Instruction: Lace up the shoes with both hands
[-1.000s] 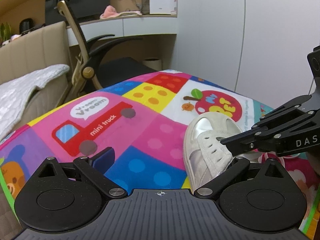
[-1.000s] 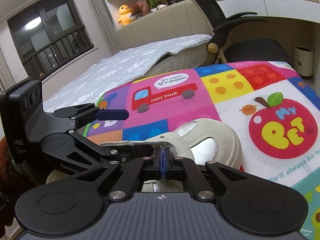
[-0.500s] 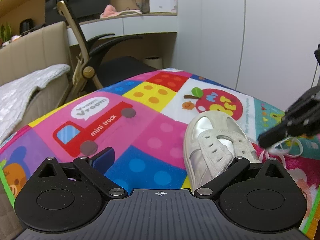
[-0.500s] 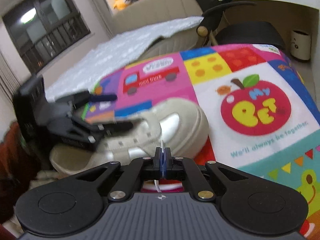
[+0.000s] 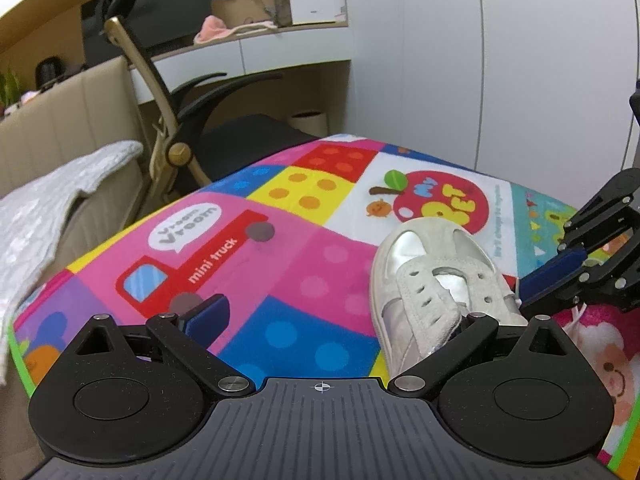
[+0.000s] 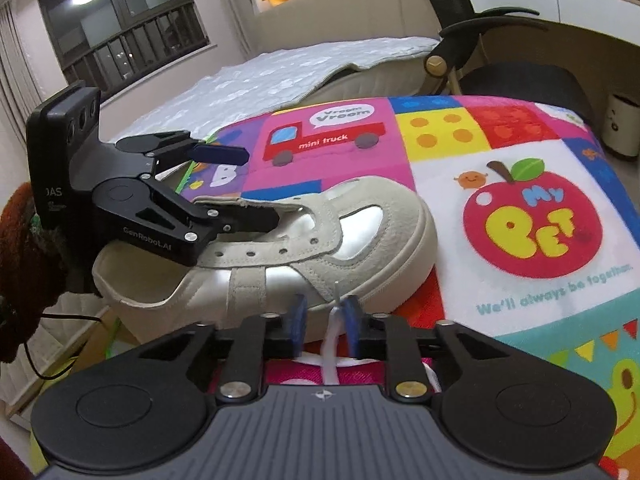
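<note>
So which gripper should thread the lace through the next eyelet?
Right. Its gripper is opening with the lace between the pads, beside the shoe. The left gripper has one finger in the shoe, steadying it.

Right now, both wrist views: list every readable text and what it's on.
"Vroom Vroom": speech bubble above the red truck, play mat.
"mini truck": side of the truck.
"My PET": red apple.
"We'll always be together.": under the apple.
"GenRobot.AI": left gripper lower arm.
"JAS": left gripper's housing, first letter cut off.
Box label on the shelf: too small to read.
</note>
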`<state>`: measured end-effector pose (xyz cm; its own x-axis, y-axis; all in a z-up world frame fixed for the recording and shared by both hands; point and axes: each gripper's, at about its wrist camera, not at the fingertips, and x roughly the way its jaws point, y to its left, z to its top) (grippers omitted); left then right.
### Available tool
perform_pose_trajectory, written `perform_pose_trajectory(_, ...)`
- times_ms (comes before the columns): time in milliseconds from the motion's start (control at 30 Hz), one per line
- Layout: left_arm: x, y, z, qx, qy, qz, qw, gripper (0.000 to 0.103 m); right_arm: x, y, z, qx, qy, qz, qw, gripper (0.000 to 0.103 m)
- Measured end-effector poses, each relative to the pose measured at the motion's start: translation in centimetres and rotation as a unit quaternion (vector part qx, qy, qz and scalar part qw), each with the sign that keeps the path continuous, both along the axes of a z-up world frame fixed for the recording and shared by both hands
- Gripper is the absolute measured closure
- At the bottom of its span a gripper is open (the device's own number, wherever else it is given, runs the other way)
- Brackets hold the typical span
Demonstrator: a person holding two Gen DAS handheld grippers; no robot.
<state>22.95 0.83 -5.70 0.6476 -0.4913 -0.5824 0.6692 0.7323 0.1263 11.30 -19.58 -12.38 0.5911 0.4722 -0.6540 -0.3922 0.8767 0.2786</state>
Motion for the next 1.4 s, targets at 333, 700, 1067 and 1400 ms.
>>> perform_pose_trajectory(333,-0.1,-1.2,0.6,0.03,-0.013,-0.009,0.9994,0.002,-0.3,-1.2,0.8,0.043,-0.029,-0.004,0.999,0.101)
perform_pose_trajectory(700,-0.1,-0.8,0.3,0.015,-0.011,-0.001,0.9998,0.001,5.4,1.1,1.6,0.078,0.027,0.038,0.996,0.101)
perform_pose_trajectory(1067,0.3,0.3,-0.2,-0.025,0.004,0.0,0.9997,0.001,8.6,1.2,0.9,0.085,0.133,0.029,0.987,0.101)
perform_pose_trajectory(1400,0.6,0.8,-0.7,-0.042,0.013,-0.009,0.999,0.001,9.5,1.7,1.0,0.066,0.15,0.031,0.986,0.101)
